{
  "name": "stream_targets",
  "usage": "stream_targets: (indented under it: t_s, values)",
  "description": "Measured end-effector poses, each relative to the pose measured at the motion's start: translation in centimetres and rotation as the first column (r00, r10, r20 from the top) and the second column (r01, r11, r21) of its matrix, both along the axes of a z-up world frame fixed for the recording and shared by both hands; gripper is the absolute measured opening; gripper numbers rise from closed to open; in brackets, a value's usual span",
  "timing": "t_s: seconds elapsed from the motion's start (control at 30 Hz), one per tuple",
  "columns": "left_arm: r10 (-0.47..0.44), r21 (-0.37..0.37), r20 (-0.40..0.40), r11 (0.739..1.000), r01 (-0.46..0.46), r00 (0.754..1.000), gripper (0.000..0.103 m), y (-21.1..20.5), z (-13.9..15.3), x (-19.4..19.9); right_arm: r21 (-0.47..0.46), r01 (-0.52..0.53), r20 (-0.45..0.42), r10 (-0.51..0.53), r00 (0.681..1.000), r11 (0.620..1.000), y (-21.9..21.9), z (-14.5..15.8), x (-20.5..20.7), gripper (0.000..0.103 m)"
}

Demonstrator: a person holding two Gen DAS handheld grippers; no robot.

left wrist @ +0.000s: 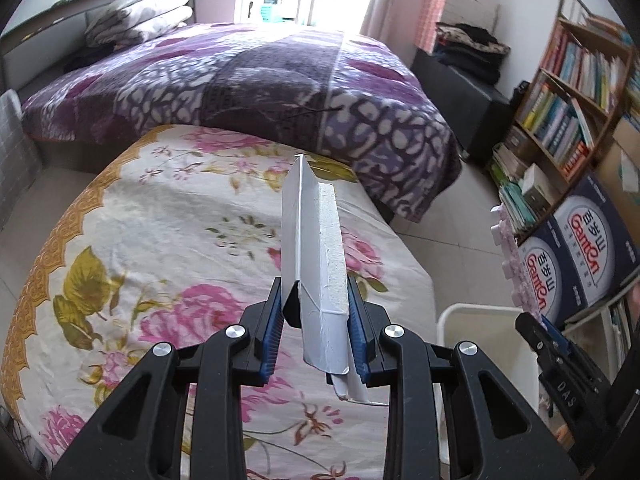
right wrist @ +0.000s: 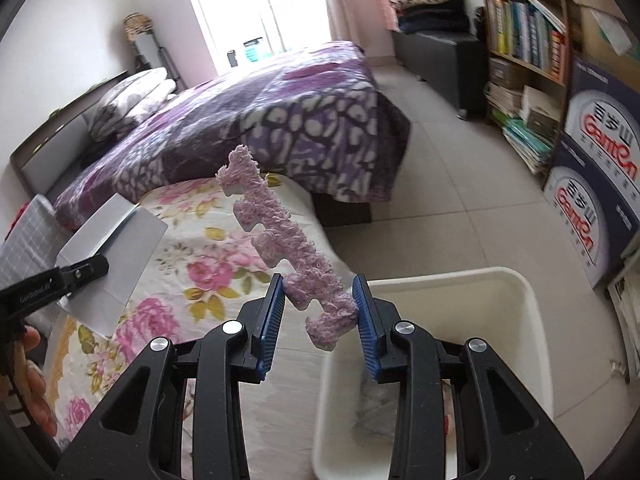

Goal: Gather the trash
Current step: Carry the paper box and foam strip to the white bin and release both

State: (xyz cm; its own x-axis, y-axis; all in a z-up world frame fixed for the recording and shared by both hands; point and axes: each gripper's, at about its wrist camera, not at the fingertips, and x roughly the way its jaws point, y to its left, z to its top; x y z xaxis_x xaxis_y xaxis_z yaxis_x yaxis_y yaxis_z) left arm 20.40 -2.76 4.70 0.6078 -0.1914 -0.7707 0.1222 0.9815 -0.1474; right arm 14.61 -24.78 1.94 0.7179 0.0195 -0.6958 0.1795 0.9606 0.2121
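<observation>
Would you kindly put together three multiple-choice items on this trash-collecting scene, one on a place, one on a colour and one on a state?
1. Where is the white bin relative to the floral-covered table?
A. On the bed
B. On the floor beside the table, on the bookshelf side
C. On the bookshelf

2. What colour is the fuzzy foam strip in the right gripper?
A. Pink
B. Green
C. Black

3. What is the left gripper doing?
A. Open, holding nothing
B. Resting on the pillow
C. Shut on the white box piece

Key: 1 B, its rim stands by the table's edge; 2 A, pink pile shows; 3 C, both fingers press its sides.
</observation>
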Motion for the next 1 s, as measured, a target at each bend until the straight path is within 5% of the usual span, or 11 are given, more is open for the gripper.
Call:
stream_targets:
  t_s: [0.4,0.57,0.7,1.0]
  values:
    - [-0.142,0.041,-0.001,0.989,0.142,0.990,0.030,-6.5,-0.8,-1.5,0.053,0.172,-0.046,-0.170,0.984,0.984,-6.6,-0.4,-2.3,0.038]
    - [-0.202,0.041,-0.016,0.978,0.202,0.979,0.030,-9.5,-1.4,-2.4,0.056,0.226,-0.050,-0.224,0.973,0.972,-8.6,-0.3,-3.8,0.066]
    - [-0.254,0.043,-0.031,0.966,0.256,0.967,0.030,-11.9,-2.0,-3.4,0.040,0.279,-0.036,-0.277,0.960,0.960,-10.6,0.1,-5.3,0.079]
    - [-0.419,-0.020,-0.061,0.908,0.418,0.906,0.036,-16.6,-3.0,-5.8,-0.011,0.363,0.041,-0.362,0.931,0.932,-13.4,1.4,-8.6,0.087]
